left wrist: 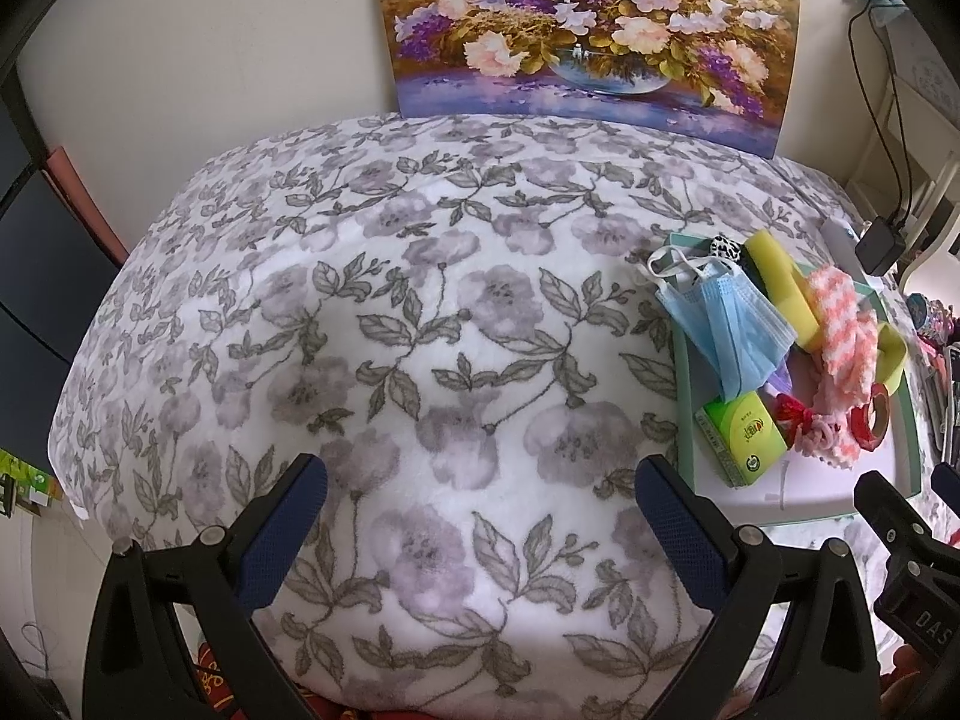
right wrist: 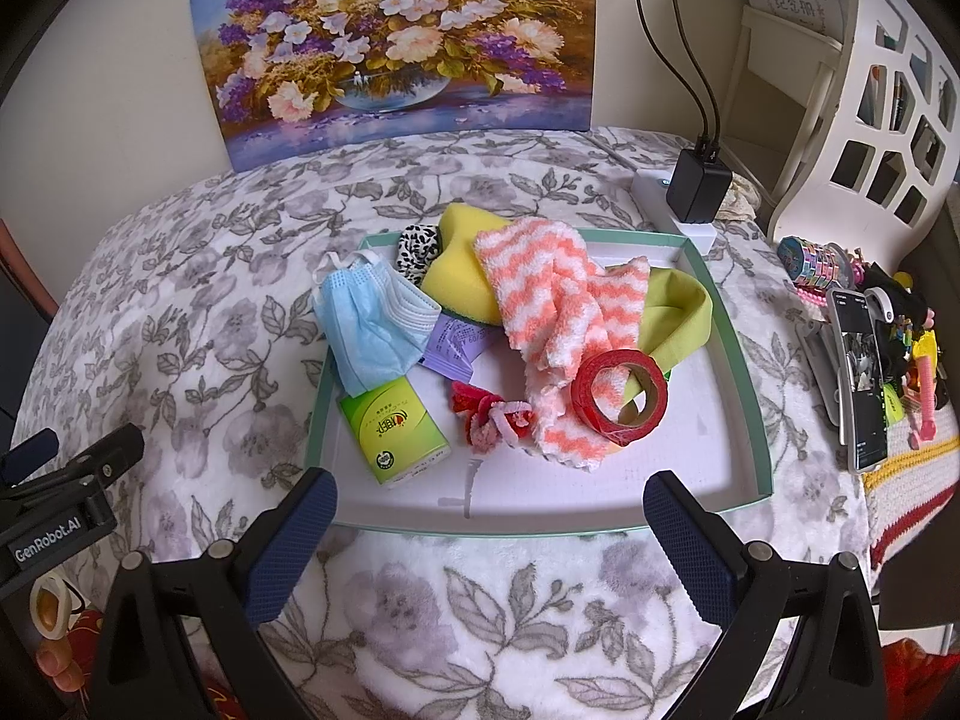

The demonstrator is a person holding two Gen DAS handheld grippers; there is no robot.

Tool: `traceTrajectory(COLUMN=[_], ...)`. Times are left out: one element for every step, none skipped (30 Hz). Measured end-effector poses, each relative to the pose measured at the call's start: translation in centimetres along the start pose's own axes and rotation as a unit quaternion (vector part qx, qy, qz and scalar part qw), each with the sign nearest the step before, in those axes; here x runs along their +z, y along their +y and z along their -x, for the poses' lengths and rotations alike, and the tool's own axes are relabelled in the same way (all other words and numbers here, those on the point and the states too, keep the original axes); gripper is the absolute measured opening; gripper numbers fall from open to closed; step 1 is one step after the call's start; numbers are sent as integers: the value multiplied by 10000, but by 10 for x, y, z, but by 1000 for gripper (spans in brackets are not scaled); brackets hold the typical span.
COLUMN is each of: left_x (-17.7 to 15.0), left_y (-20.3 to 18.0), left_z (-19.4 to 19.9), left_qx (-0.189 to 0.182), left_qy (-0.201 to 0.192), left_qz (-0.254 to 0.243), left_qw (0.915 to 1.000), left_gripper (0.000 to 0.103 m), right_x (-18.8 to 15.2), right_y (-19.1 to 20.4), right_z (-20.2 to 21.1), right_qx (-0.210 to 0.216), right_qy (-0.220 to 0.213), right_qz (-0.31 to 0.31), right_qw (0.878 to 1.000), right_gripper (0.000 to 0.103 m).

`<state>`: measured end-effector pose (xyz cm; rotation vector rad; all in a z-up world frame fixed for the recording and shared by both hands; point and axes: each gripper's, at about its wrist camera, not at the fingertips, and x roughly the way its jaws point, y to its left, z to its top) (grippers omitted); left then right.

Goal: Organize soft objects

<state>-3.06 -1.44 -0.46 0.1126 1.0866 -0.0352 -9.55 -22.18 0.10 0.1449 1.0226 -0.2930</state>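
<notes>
Left wrist view: the left claw (left wrist: 480,516) is spread wide and grasps nothing, hovering over a floral blanket (left wrist: 372,324) that covers the bench. Off to its right lies a shallow tray (left wrist: 684,372) with a green rim, heaped with soft things. A blue mask (left wrist: 729,324) hangs over the tray's left edge, a yellow sponge (left wrist: 780,276) lies behind it, and a pink-and-white striped sock (left wrist: 840,324) lies to the right. A green tissue pack (left wrist: 741,438) lies nearest the claw. A flower painting (left wrist: 588,24) leans against the wall behind. The tip of the right claw (left wrist: 900,516) shows at the right edge.

Right wrist view: the right claw (right wrist: 489,516) is released too, its fingers just over the tray's (right wrist: 540,516) near rim, empty. Inside, the tissue pack (right wrist: 393,438) is at front left, with the mask (right wrist: 372,324) behind it and overlapping it. The sock (right wrist: 558,324) drapes across the middle over the sponge (right wrist: 459,264), and a red tape roll (right wrist: 621,396) rests on the sock's right side. A red and pink scrunchie (right wrist: 492,420) lies between pack and sock. A green band (right wrist: 678,312) curls behind the tape. A phone (right wrist: 858,378) stands on the bench well right of the tray.
</notes>
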Motion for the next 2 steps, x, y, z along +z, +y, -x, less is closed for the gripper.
traceTrajectory(left_x=[0, 0], left_y=[0, 0], left_z=[0, -1], left_qx=[4, 3], left_qy=[9, 18], left_qz=[-3, -5], left_qw=[10000, 10000], left_gripper=[102, 102], right_x=[0, 0], right_y=[1, 0], right_z=[0, 0], right_qx=[0, -2], right_qy=[1, 1], right_qz=[2, 0], right_qw=[10000, 10000], right_gripper=[103, 103])
